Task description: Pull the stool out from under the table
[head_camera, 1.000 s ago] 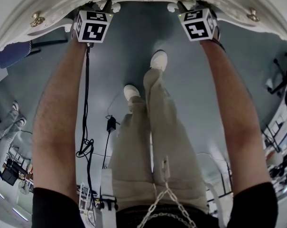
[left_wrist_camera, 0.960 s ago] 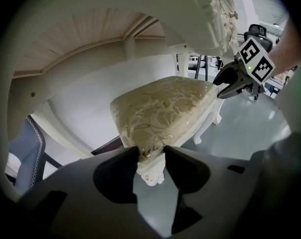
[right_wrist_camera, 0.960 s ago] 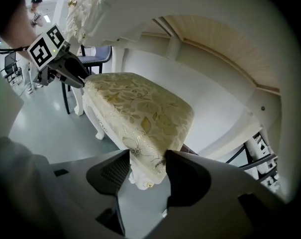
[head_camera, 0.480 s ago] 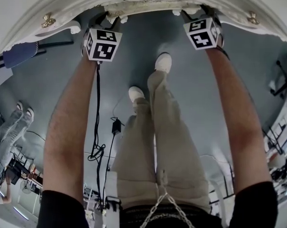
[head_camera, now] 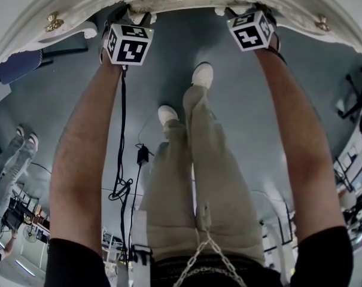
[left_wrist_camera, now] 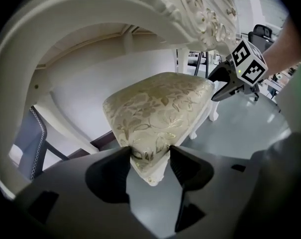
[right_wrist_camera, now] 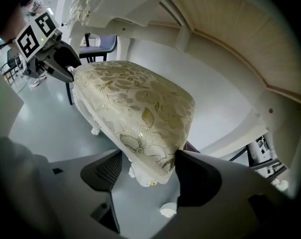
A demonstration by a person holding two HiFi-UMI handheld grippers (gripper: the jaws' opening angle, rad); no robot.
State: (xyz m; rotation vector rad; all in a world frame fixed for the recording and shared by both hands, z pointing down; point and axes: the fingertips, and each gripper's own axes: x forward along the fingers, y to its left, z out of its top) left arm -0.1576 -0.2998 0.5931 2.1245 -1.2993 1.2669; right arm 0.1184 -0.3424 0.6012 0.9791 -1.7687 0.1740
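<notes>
— While the stool (left_wrist_camera: 160, 101) sat beneath the arch of the table (left_wrist_camera: 80, 19), how far along was the pull?

— Hardly finished, I'd judge. Its gold-patterned seat lay mostly under the carved apron, and only the two near corners reached toward the person. Most of the drag out onto the grey floor (head_camera: 163, 58) looked left to do.

— And the tongs?

— One was at each near corner. The left tongs (left_wrist_camera: 149, 158) had a cushion corner between the jaws, which were opening, and the pads were just at the fabric rather than squeezing it. The right tongs (right_wrist_camera: 149, 163) were alike at the other corner, jaws spreading with the cushion between them, unclamped.

— So a release, not a pull?

— That was my reading. A fresh hold would be needed before more dragging.

— What couldn't you make out?

— In the head view the tabletop covered the stool almost wholly, and the jaws were tucked under its edge. The stool's legs were largely cut off, and only a white foot (right_wrist_camera: 169, 210) or two showed. How much of the seat lay behind the apron I couldn't tell.
</notes>
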